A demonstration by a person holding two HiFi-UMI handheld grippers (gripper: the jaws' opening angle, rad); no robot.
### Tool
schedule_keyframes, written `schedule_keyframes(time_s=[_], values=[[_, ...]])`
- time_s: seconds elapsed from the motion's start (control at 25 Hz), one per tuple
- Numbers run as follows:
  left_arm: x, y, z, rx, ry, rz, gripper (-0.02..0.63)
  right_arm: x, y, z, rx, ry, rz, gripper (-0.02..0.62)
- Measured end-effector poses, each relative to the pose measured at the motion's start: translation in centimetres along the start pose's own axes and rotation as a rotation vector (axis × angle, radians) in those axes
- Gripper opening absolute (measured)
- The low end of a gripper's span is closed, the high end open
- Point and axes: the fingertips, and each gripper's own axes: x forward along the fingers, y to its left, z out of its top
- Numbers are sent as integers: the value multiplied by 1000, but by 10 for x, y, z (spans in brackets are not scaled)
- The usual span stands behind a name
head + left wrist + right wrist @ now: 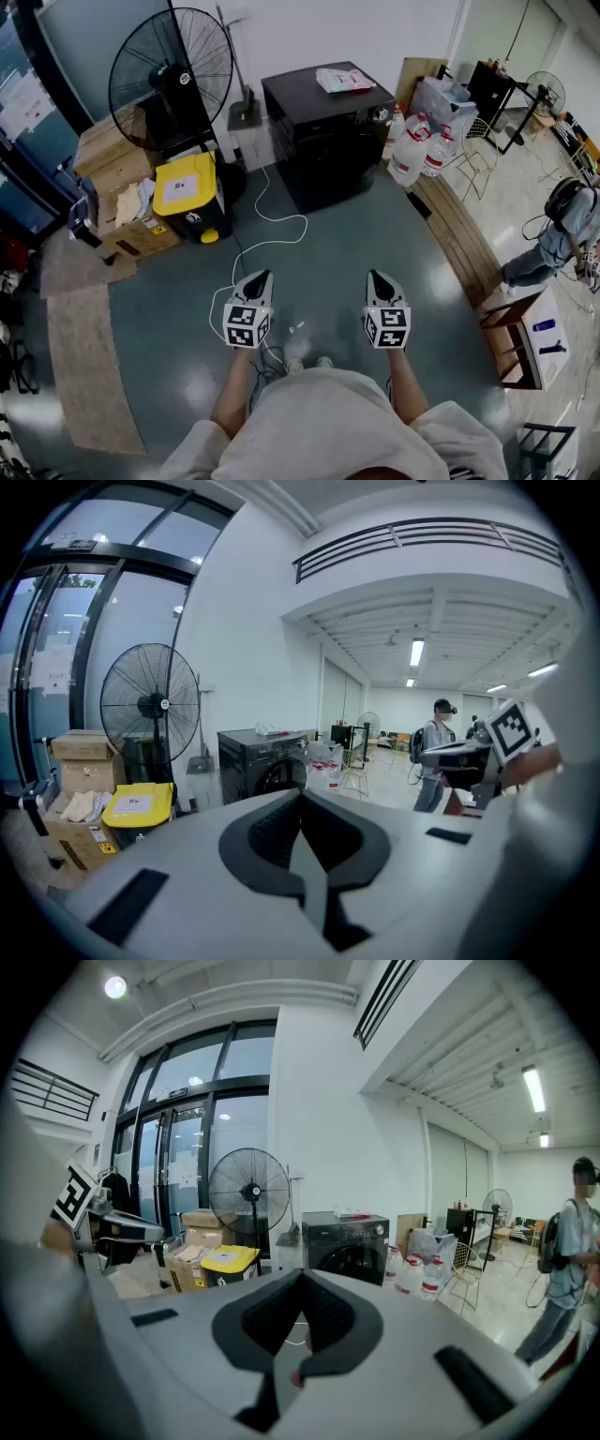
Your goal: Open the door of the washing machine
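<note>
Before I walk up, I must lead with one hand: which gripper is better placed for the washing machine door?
Probably right. Both grippers are shut, empty and far off, but the front of the washing machine lies more nearly ahead of the right gripper than the left gripper.

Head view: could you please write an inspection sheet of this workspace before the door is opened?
Surface: glossy grey-green floor.
Job's things: washing machine by the far wall, door shut, packet on top.
Clutter: fan, yellow-lidded bin and boxes left of the machine; bottles right of it.
Grippers: left gripper and right gripper shut, empty, far from the machine.
Cables: white cable across the floor.
Surroundings: another person at right.
</note>
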Motion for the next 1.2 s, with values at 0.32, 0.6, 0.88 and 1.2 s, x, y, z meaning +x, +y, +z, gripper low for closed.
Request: schedule_keyframes(time_s=[0.32,0.6,0.88,1.2], values=[[3,-11,2,-1,-4,2,8,-3,-2,-3,-5,1,20,-2],[8,-19,0,-13,2,27,8,-3,-11,-5,8,-13,45,-2],[17,-32,-3,-25,3,46,8,3,-23,-6,-31,-8,74,0],[28,-30,-15,-42,20,58,8,16,-30,-13,-32,4,78,-2]])
